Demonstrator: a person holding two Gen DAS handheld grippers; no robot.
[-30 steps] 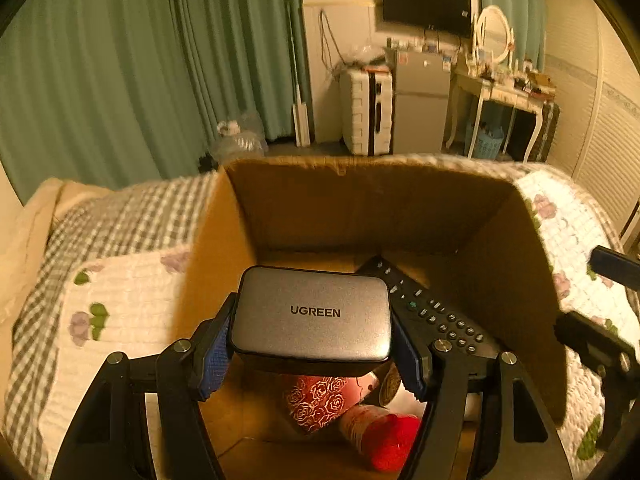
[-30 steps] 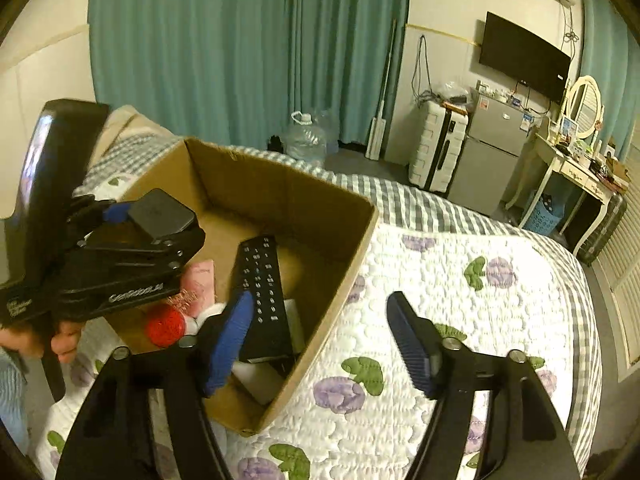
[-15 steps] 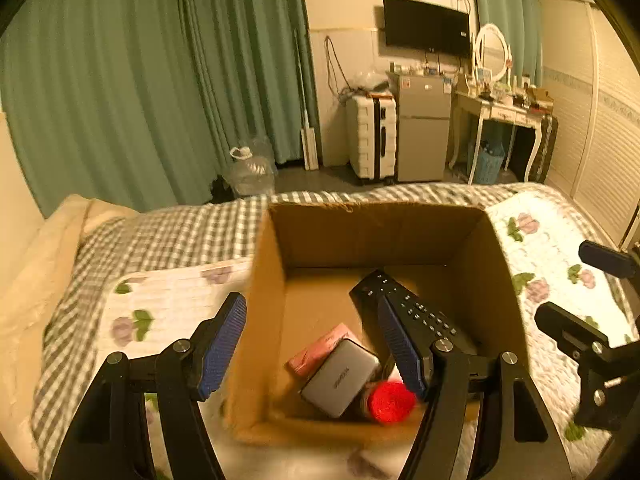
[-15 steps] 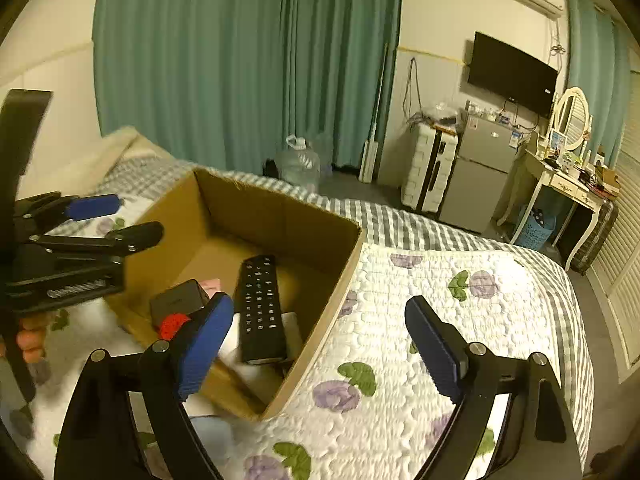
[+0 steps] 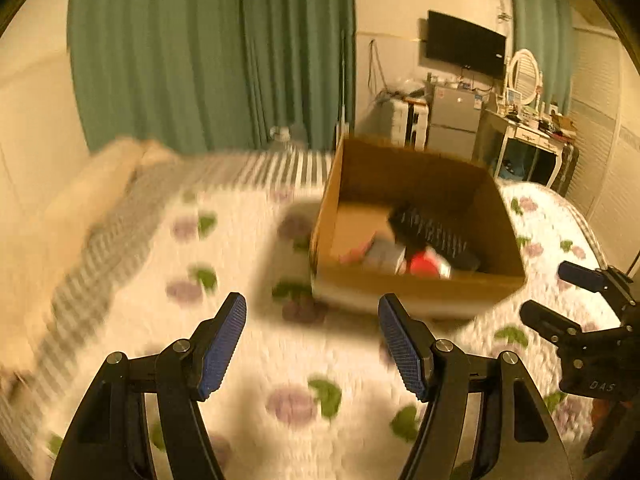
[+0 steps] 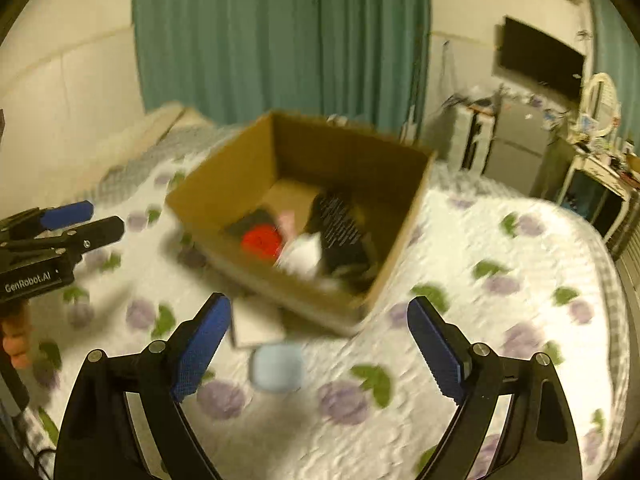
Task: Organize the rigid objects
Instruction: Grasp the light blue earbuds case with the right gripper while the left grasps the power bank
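A brown cardboard box (image 5: 420, 292) (image 6: 224, 188) stands open on the quilted bed. Inside lie a black remote (image 5: 436, 232) (image 6: 340, 228), a grey charger (image 5: 384, 254), a red-capped item (image 5: 426, 262) (image 6: 260, 240), a pink item (image 5: 354, 254) and a white item (image 6: 302, 258). My left gripper (image 5: 312, 346) is open and empty above the quilt, in front of the box. My right gripper (image 6: 318, 348) is open and empty. A light blue case (image 6: 276, 366) and a flat white item (image 6: 256, 324) lie on the quilt between its fingers, in front of the box.
The floral quilt (image 5: 248, 360) covers the bed, with a checked blanket (image 5: 104, 232) and a pillow (image 5: 100, 176) at the left. Green curtains (image 5: 200, 52), a TV (image 5: 466, 46), a small fridge (image 5: 454, 120) and a dressing table (image 5: 532, 136) stand beyond the bed.
My left gripper released the grey charger into the box, then drew back and left, open. My right gripper also pulled back; the blue case now shows between its fingers. Both views are motion-blurred.
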